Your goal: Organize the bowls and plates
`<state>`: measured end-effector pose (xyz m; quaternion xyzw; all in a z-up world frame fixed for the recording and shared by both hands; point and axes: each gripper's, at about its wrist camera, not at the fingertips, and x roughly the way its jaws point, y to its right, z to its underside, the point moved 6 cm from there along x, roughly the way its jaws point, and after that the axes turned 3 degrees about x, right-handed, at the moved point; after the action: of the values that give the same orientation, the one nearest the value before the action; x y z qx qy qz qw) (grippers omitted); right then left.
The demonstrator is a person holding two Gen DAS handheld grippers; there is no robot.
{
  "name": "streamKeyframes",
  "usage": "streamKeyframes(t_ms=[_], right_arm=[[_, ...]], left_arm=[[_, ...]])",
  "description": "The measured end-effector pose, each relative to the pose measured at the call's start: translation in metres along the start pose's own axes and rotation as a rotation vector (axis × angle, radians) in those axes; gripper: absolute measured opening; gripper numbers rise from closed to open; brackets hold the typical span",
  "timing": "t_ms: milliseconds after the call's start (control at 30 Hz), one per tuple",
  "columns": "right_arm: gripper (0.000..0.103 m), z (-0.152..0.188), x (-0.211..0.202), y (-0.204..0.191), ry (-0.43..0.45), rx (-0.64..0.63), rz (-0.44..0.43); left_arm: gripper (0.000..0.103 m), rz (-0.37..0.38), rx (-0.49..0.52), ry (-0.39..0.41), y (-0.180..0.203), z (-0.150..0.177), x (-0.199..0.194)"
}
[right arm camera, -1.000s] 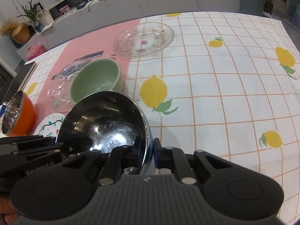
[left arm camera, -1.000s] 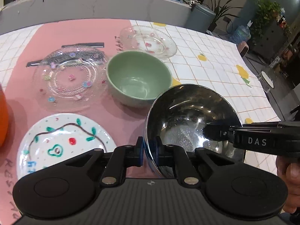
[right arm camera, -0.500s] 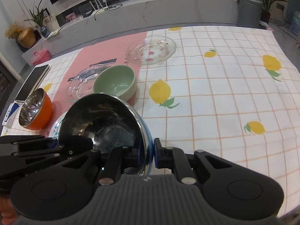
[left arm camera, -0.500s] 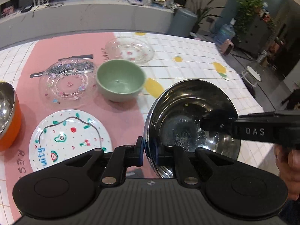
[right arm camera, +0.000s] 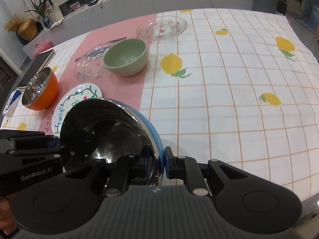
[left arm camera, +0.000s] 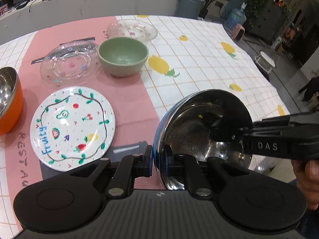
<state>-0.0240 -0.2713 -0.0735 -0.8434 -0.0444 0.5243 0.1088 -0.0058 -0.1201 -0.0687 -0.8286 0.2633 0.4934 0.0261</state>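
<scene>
We had the left tongs [left arm camera: 158, 159] pinching one rim of the steel bowl [left arm camera: 199, 131], and the right tongs [right arm camera: 160, 164] pinching the opposite rim, their jaws having just eased slightly apart. The bowl hung tilted above the surface's [right arm camera: 239, 99] near edge. We counted three bowls: steel, green [left arm camera: 123, 55], orange [left arm camera: 8, 101]. Three plates: one painted [left arm camera: 72, 127], two glass [left arm camera: 69, 64] [left arm camera: 132, 29]. All sat on the pink strip [left arm camera: 127, 99] leftward; the lemon-print cloth [right arm camera: 229, 79] rightward lay open. A grey counter [left arm camera: 89, 0] ran behind.
</scene>
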Motion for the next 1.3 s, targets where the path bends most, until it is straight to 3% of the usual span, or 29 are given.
streamKeyframes(t_ms=[500, 1300], right_arm=[[0.018, 0.009, 0.016, -0.002, -0.056, 0.006, 0.022], [0.020, 0.003, 0.030, -0.005, -0.040, -0.046, 0.091]], left_arm=[[0.012, -0.010, 0.014, -0.067, -0.001, 0.013, 0.009], [0.014, -0.026, -0.003, -0.026, -0.009, 0.007, 0.027]])
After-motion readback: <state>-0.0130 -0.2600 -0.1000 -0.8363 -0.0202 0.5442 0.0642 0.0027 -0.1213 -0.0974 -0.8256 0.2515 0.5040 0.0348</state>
